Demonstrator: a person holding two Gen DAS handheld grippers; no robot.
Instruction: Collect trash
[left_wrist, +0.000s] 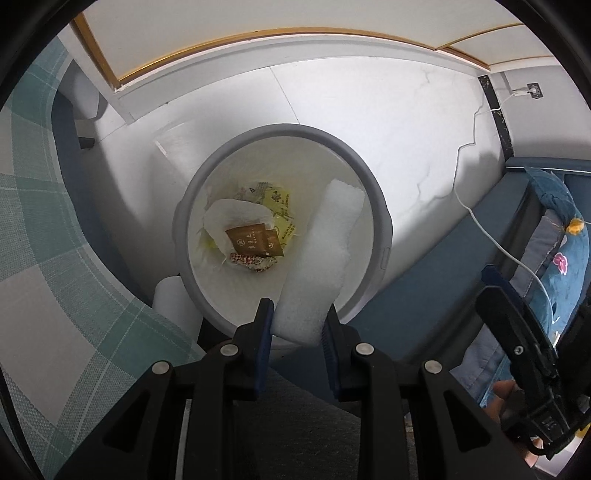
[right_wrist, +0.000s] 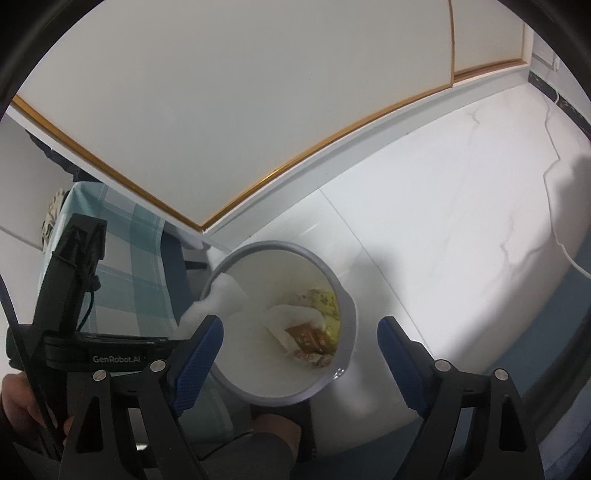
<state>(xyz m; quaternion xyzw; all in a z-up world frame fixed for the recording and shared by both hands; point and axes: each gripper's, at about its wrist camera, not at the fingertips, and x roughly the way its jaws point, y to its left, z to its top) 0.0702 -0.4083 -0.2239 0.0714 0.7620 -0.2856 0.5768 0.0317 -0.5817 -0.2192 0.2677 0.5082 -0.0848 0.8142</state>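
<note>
A long white foam piece (left_wrist: 325, 251) slants over the grey-rimmed white bin (left_wrist: 373, 192), and my left gripper (left_wrist: 298, 310) is shut on its near end. Down in the bin lie brown sachets (left_wrist: 251, 240), a white wrapper (left_wrist: 229, 214) and yellow paper (left_wrist: 280, 206). In the right wrist view the foam piece (right_wrist: 218, 299) leans across the bin's left rim (right_wrist: 343, 295). My right gripper (right_wrist: 301, 325) hangs above the bin, open wide, with nothing between its blue-padded fingers (right_wrist: 199, 350).
A green checked cloth (left_wrist: 55, 240) covers a table left of the bin. A white cylinder (left_wrist: 173, 299) stands against the bin's near side. A white cable (left_wrist: 480, 221) trails over the pale floor towards a blue cushion (left_wrist: 554, 221). A gold-trimmed white cabinet (right_wrist: 221, 110) lies beyond.
</note>
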